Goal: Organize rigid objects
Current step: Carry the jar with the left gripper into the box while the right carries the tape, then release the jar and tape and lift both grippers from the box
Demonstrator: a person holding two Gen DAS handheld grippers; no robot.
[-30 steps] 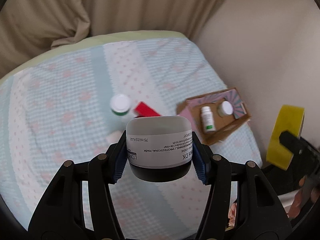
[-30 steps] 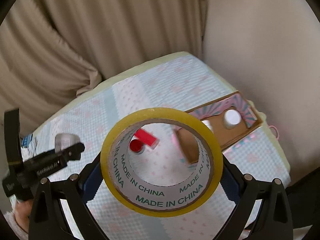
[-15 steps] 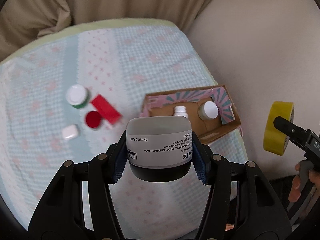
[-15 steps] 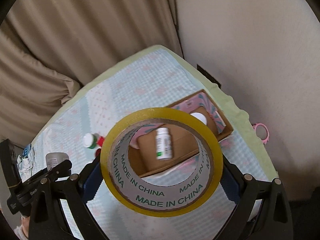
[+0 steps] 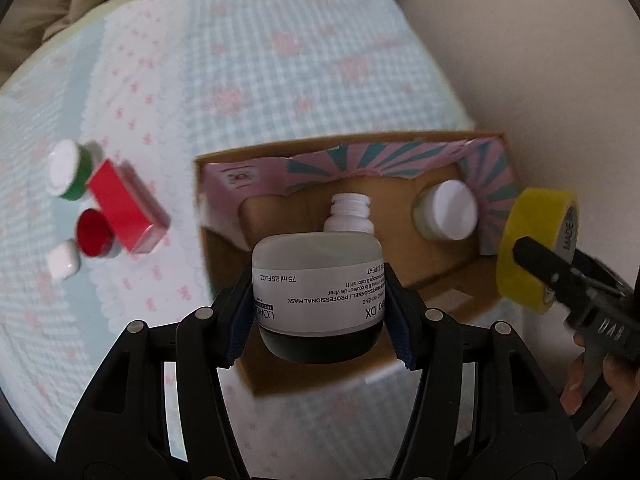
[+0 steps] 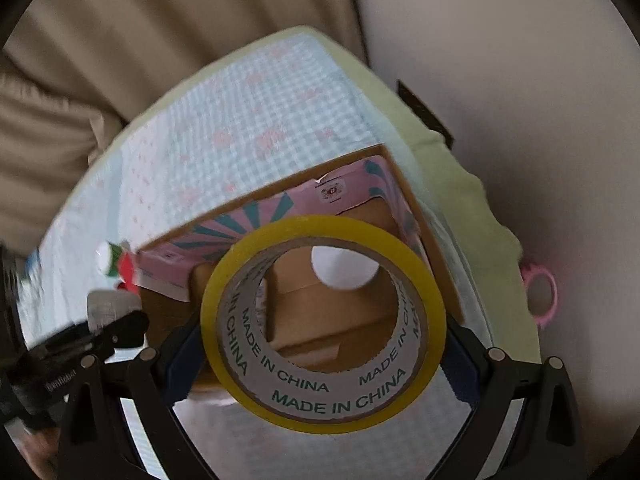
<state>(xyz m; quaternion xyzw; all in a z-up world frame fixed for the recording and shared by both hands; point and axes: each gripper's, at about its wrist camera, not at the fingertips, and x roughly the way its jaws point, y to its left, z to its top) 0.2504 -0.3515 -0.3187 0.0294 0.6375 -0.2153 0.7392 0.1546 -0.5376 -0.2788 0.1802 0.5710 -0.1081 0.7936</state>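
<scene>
My left gripper (image 5: 320,316) is shut on a grey mask jar (image 5: 318,288) with a black lid, held above the near part of an open cardboard box (image 5: 224,160). In the box lie a white bottle (image 5: 348,216) and a white-capped jar (image 5: 448,210). My right gripper (image 6: 324,344) is shut on a yellow tape roll (image 6: 320,396), held over the box (image 6: 424,240); the roll (image 5: 532,248) also shows at the box's right end in the left wrist view. The left gripper and jar (image 6: 108,308) show at left in the right wrist view.
On the checked bedspread (image 5: 260,60) left of the box lie a green jar with white cap (image 5: 68,172), a red box (image 5: 126,208), a red lid (image 5: 94,234) and a small white case (image 5: 62,264). A wall (image 5: 540,60) rises right of the bed. A pink ring (image 6: 540,296) hangs off the bed's edge.
Both grippers have moved toward and down over the cardboard box with their objects still held. The box looks larger and sits right below the jar and the tape.
</scene>
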